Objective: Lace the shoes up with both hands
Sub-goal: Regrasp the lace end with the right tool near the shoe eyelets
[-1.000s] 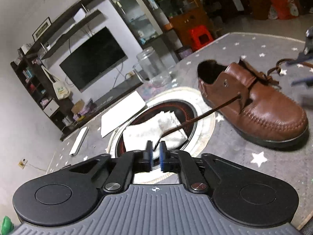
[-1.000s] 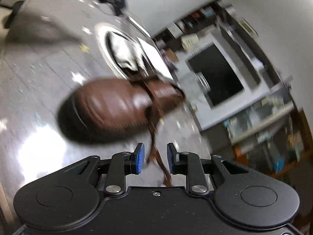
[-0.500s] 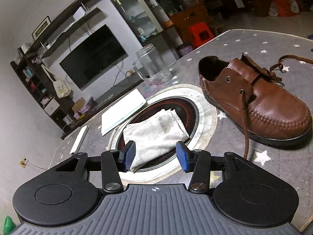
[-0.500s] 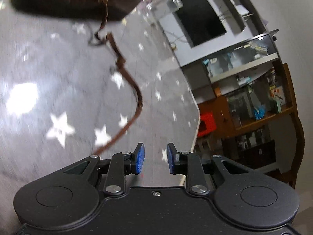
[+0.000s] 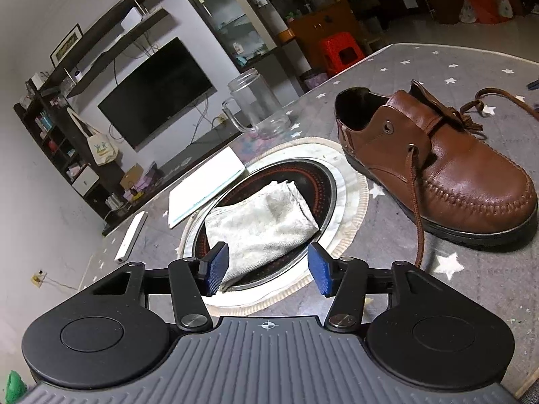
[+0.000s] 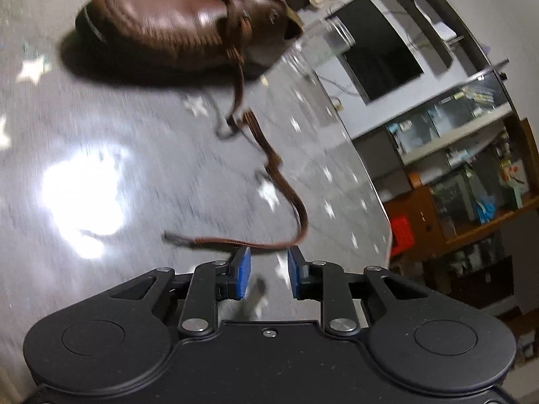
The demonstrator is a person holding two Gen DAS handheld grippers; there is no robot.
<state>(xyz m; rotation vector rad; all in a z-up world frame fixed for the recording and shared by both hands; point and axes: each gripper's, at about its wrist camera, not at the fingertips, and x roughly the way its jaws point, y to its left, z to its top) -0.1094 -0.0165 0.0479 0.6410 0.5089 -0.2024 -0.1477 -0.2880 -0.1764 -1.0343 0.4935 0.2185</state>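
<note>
A brown leather shoe (image 5: 448,165) stands on the grey star-patterned table at the right of the left wrist view. One brown lace end (image 5: 415,208) hangs slack from its near eyelet down to the table. My left gripper (image 5: 266,269) is open and holds nothing, left of the shoe, above the round plate. In the blurred right wrist view the shoe (image 6: 175,30) lies far ahead, and its other lace end (image 6: 269,165) trails loose across the table, curling just in front of my open right gripper (image 6: 266,276). Nothing sits between those fingers.
A folded grey cloth (image 5: 262,219) lies on a round black plate (image 5: 323,181) with a white fringed mat. Behind it are a glass mug (image 5: 256,104), a white book (image 5: 205,188) and a white remote (image 5: 131,235). The table edge (image 6: 377,195) runs close on the right.
My left gripper let go of the lace it was pulling taut and opened wide; that lace now hangs slack. The right gripper swung away and back, with its lace lying loose on the table.
</note>
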